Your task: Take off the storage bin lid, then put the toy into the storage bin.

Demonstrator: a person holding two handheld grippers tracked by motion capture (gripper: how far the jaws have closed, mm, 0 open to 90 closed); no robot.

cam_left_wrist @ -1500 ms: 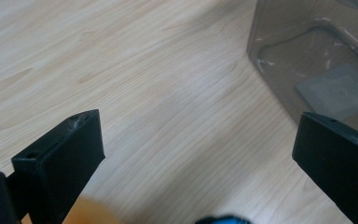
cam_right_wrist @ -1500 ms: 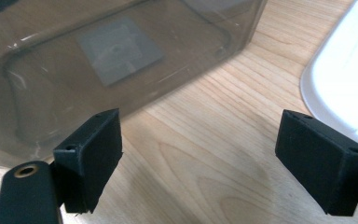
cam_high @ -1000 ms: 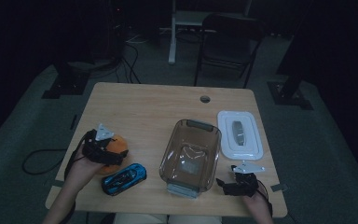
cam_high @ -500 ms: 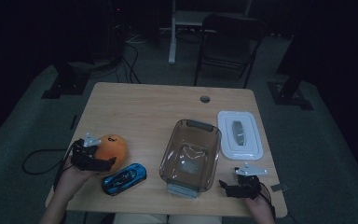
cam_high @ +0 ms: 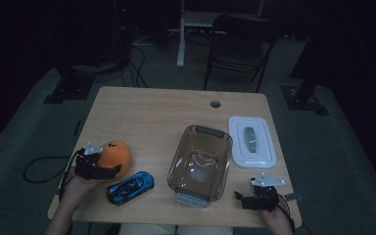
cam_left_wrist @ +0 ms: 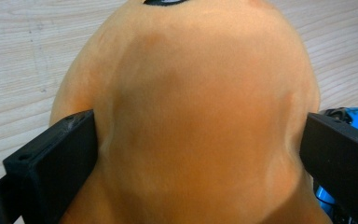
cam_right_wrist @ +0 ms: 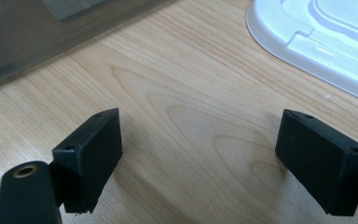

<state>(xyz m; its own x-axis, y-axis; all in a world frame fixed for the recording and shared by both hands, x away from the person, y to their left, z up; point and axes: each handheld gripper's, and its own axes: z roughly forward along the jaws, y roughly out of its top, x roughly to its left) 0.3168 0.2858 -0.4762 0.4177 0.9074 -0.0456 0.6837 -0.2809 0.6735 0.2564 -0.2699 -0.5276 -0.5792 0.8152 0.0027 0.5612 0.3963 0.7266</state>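
the left tongs point(cam_high: 108, 171) are clamped on the orange plush toy point(cam_high: 113, 152) near the table's point(cam_high: 147, 117) left edge, probably to carry it to the clear tub point(cam_high: 200, 161), which sits empty toward the front edge, its white lid point(cam_high: 252, 142) beside it. the right tongs point(cam_high: 242, 199) wait apart at the front right corner.
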